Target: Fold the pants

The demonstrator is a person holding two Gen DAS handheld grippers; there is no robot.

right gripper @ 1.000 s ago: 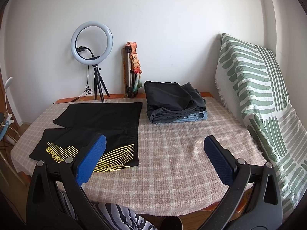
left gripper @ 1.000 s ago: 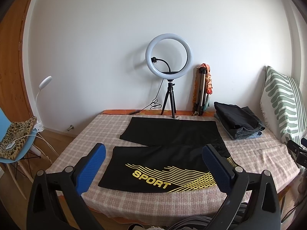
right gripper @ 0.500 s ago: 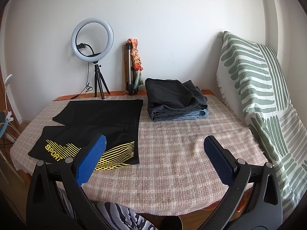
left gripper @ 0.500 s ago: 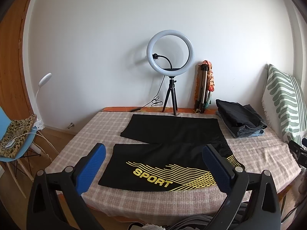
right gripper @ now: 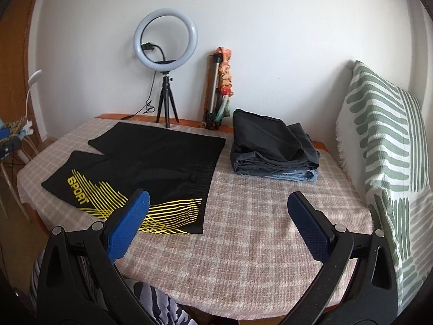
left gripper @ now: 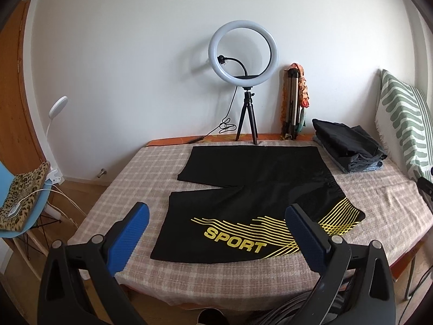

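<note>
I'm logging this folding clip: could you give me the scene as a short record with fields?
garment: black shorts with yellow SPORT print, spread flat, unfolded
surface: checked beige blanket
left gripper: open, above the near edge, holding nothing
right gripper: open, right of the shorts, holding nothing
pile: folded dark clothes, far right
backdrop: white ring light on tripod

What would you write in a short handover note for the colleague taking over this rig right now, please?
Left gripper: open, holding nothing, raised above the near edge of the table.
Right gripper: open, holding nothing, above bare tablecloth to the right of the shorts.
Black SPORT shorts: spread flat on the table, both legs apart, the printed leg nearest, waistband to the right.
Folded pile: at the back right, dark garments on top of denim.
Done: no fold in the shorts yet.
Left: grasp the shorts, fold them, probably then set them with the pile.
</note>
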